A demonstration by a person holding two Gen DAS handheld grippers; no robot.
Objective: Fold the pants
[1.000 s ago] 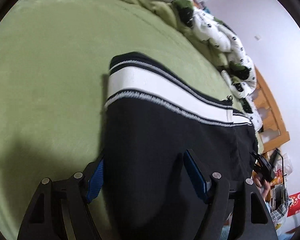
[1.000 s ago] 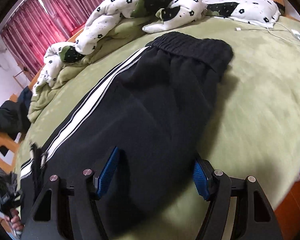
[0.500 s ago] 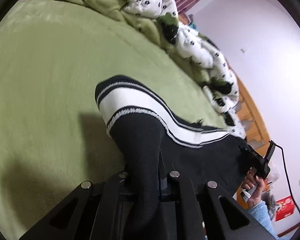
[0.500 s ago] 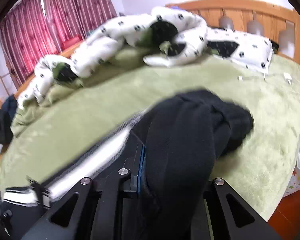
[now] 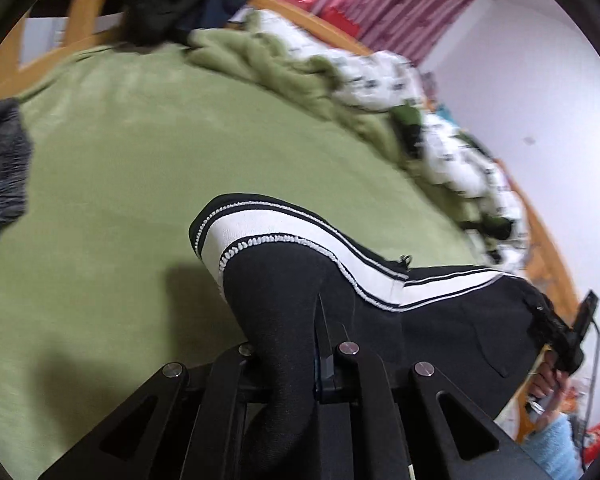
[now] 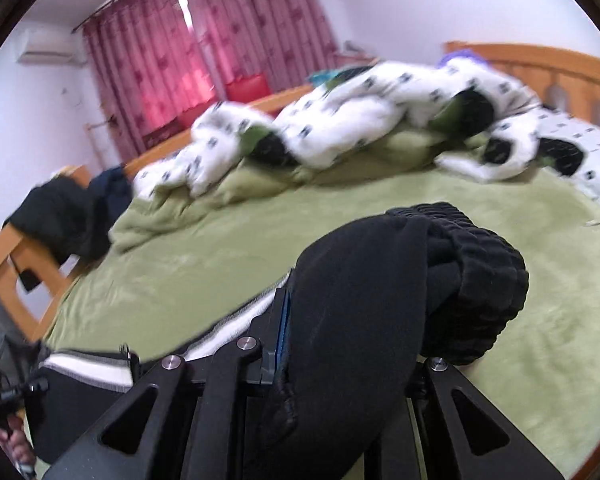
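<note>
While the left gripper (image 5: 296, 364) clenched the striped cuff end and the right gripper (image 6: 340, 360) clamped the waistband of the black track pants (image 5: 440, 320), lifted above the green blanket (image 5: 120, 200), matching both heights seemed wise.

A bed (image 6: 572, 320) with an orange wooden frame (image 6: 540, 60) was covered by a green fleece blanket (image 5: 112, 184). Along its far side lay a rumpled white duvet (image 6: 340, 128) with dark spots, over bunched green bedding (image 5: 284, 64). Dark clothes (image 6: 64, 216) hung over the footboard. The black pants (image 5: 440, 320) with white stripes lay partly on the blanket.
</note>
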